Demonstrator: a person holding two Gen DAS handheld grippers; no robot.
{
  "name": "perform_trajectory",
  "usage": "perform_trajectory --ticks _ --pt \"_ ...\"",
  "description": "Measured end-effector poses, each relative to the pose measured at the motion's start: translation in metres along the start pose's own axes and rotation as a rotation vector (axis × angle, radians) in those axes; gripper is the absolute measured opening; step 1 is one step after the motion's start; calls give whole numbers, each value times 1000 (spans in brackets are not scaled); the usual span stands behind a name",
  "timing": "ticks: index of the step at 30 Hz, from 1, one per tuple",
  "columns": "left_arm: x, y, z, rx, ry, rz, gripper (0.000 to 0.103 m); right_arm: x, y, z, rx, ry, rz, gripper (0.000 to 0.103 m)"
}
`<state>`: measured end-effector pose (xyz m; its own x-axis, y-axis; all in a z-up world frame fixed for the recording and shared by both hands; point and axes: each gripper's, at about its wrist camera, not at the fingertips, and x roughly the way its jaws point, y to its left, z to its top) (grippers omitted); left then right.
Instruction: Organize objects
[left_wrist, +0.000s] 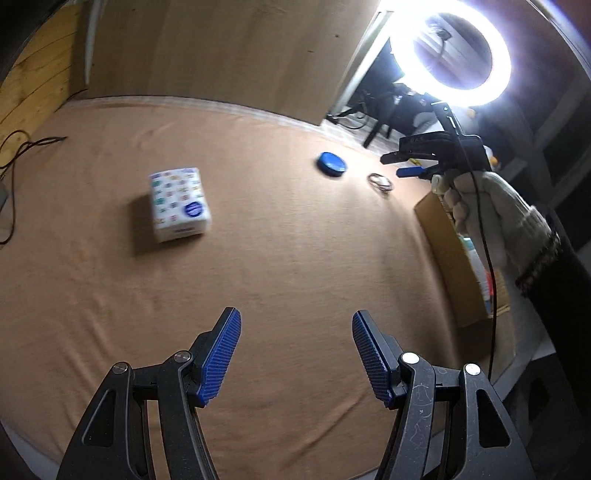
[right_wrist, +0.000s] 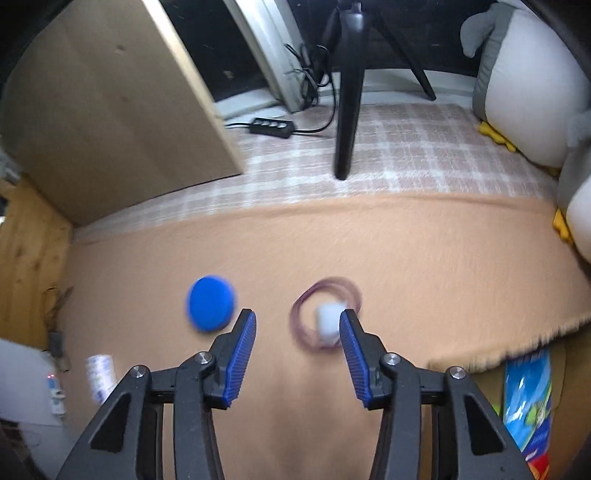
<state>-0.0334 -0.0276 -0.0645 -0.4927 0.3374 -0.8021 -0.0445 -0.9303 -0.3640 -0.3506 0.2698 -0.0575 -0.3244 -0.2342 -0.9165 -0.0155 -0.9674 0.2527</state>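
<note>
A patterned tissue pack (left_wrist: 180, 203) lies on the tan blanket (left_wrist: 258, 266), beyond and to the left of my left gripper (left_wrist: 296, 317), which is open and holds nothing. A round blue lid (left_wrist: 332, 162) and a coil of thin cord (left_wrist: 380, 181) lie farther right. A gloved hand (left_wrist: 476, 206) holds my right gripper (left_wrist: 395, 165) just above that coil. In the right wrist view the right gripper (right_wrist: 297, 314) is open over the blanket. The blurred coil (right_wrist: 306, 330) with a small white piece (right_wrist: 327, 321) in it lies at its right fingertip, and the blue lid (right_wrist: 210, 302) sits left of the left one.
An open cardboard box (left_wrist: 450, 251) holding packets stands at the blanket's right edge. A lit ring light (left_wrist: 452, 55) on a tripod (right_wrist: 347, 110), a power strip (right_wrist: 271, 127), a plush penguin (right_wrist: 528, 92) and a leaning board (right_wrist: 110, 110) lie beyond. Cables (left_wrist: 22, 147) trail at the left.
</note>
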Motion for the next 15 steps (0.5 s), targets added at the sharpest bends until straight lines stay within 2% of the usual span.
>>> perform_trajectory --ticks 5,15 --pt "4 16 -2 -30 16 11 66 22 -2 17 1 13 -73 34" --pt "10 16 1 -20 34 -4 66 44 -8 27 -7 44 -163 34"
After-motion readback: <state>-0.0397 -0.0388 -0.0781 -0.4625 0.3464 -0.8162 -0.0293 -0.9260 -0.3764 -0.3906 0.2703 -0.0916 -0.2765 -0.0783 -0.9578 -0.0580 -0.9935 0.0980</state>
